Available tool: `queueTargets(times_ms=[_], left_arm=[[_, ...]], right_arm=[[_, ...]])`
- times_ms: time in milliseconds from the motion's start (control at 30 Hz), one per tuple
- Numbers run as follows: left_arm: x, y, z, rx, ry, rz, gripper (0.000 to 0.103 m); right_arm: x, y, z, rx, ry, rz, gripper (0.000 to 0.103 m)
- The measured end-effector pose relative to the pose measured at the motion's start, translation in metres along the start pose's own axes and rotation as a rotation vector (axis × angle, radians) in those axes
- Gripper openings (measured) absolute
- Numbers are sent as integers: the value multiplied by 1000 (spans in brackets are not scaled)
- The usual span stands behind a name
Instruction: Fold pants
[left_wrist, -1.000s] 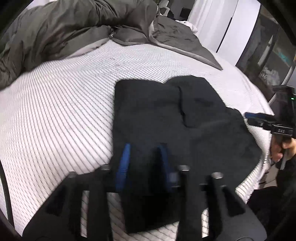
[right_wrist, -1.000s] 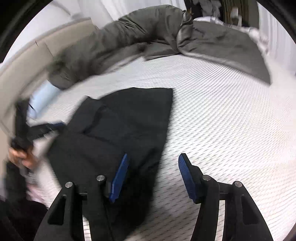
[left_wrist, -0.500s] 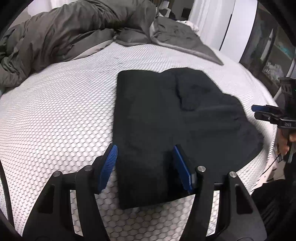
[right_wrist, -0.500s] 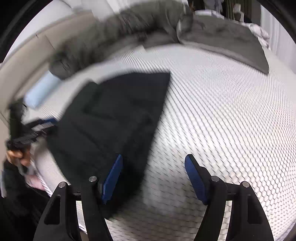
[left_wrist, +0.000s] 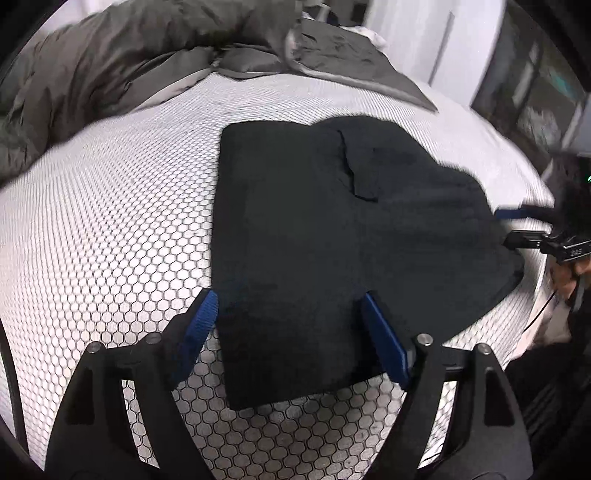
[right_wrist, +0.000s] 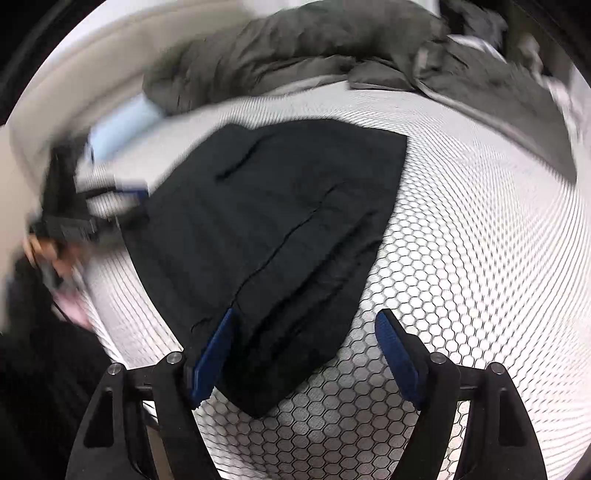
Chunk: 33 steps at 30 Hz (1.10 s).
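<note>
Both hand-held grippers have been drawn back from the pants over the last second, and the left one, whose fingers were pinched together over the cloth, has been spread wide.

Largest in view is the bed (left_wrist: 92, 229), covered by a white sheet printed with a dark honeycomb pattern. A grey duvet (left_wrist: 122, 55) is heaped along its far side, from 9 to 1 o'clock in the left wrist view and from 10 to 2 o'clock in the right wrist view (right_wrist: 295, 48). A pale blue pillow (right_wrist: 122, 127) is seen at 10 o'clock in the right wrist view, blurred by motion.

The black pants (left_wrist: 332, 229) are laid folded and flat on the sheet at the middle of the bed, with one straight edge toward 9 o'clock in the left wrist view and a rounded edge toward 3 o'clock. In the right wrist view the pants (right_wrist: 273, 229) are spread from the centre toward 7 o'clock.

The left hand-held gripper (left_wrist: 295, 328) is held over the near end of the pants with its blue pads apart and nothing clamped between them. The right hand-held gripper (right_wrist: 308, 350) is likewise held with its pads apart, over the near corner of the pants, gripping nothing; it is also seen at 3 o'clock in the left wrist view (left_wrist: 517, 223), just beside the rounded edge.
</note>
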<state>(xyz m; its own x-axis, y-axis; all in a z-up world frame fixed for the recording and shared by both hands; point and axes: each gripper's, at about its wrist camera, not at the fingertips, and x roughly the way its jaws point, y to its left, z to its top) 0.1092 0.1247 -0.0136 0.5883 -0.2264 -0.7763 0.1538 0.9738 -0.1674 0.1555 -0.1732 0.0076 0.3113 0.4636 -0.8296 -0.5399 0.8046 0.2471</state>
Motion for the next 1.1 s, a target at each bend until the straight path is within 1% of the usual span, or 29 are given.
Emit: queueTargets(times_ms=[33, 67, 100, 133, 167, 200, 233, 267, 300, 333, 400, 467, 567, 600, 633, 700, 733, 767, 800, 833, 867, 900, 933, 967, 1000, 1067, 1100], left_arm=[[0, 8, 2, -44, 0, -18, 78], [1, 16, 3, -84, 1, -34, 76], [4, 23, 3, -119, 6, -44, 72], [9, 30, 2, -155, 20, -61, 61], [12, 34, 2, -184, 25, -91, 57], [14, 37, 3, -205, 19, -112, 53], [15, 38, 3, -213, 16, -117, 47], [16, 39, 5, -218, 14, -108, 44], [17, 39, 7, -223, 11, -103, 43], [18, 40, 10, -230, 6, -99, 40], [22, 40, 17, -240, 4, -95, 38], [30, 37, 23, -221, 2, -71, 39], [29, 34, 22, -210, -7, -49, 42], [24, 31, 22, -198, -15, -23, 43], [19, 29, 21, -186, -25, 5, 45], [8, 19, 17, -153, -61, 64, 55], [2, 16, 15, -145, -71, 73, 63], [-2, 10, 13, -133, -81, 91, 68], [-5, 3, 11, -120, -90, 106, 68], [-7, -3, 9, -94, -103, 111, 70], [-10, -10, 8, -69, -112, 110, 75], [-9, -16, 7, -51, -117, 111, 79], [-5, -22, 5, -40, -111, 116, 82], [-1, -26, 4, -34, -96, 117, 82], [3, -31, 2, -16, -82, 137, 82], [6, -37, -1, 15, -81, 175, 82], [6, -38, -3, 18, -81, 181, 83]], right_arm=[[-1, -9, 3, 54, -12, 25, 79], [0, -20, 6, 134, -23, 53, 79], [6, -24, 14, 192, -24, 71, 79], [10, -28, 15, 224, -16, 85, 77], [17, -31, 16, 251, -4, 97, 74], [26, -34, 18, 273, 9, 106, 68], [29, -36, 18, 285, 14, 110, 58], [34, -36, 21, 299, 13, 126, 50], [35, -35, 22, 304, 9, 130, 44], [33, -35, 22, 305, 1, 118, 37], [33, -36, 31, 297, -50, 82, 34], [30, -44, 35, 310, -66, 47, 34], [40, -51, 41, 288, -52, 10, 37], [35, -49, 39, 274, -57, 1, 45], [29, -51, 37, 272, -58, -7, 51], [10, -45, 32, 265, -79, -53, 51], [5, -41, 32, 258, -93, -72, 52], [-5, -37, 28, 247, -112, -83, 54], [-13, -31, 23, 231, -128, -78, 58], [-18, -26, 18, 219, -133, -67, 64], [-20, -19, 15, 202, -134, -53, 66], [-21, -12, 12, 175, -134, -44, 72], [-18, -7, 13, 157, -125, -47, 80], [-11, -1, 15, 133, -106, -61, 84], [-2, 4, 15, 107, -75, -95, 84], [16, 7, 13, 73, 4, -164, 84], [21, 7, 13, 67, 25, -174, 84]])
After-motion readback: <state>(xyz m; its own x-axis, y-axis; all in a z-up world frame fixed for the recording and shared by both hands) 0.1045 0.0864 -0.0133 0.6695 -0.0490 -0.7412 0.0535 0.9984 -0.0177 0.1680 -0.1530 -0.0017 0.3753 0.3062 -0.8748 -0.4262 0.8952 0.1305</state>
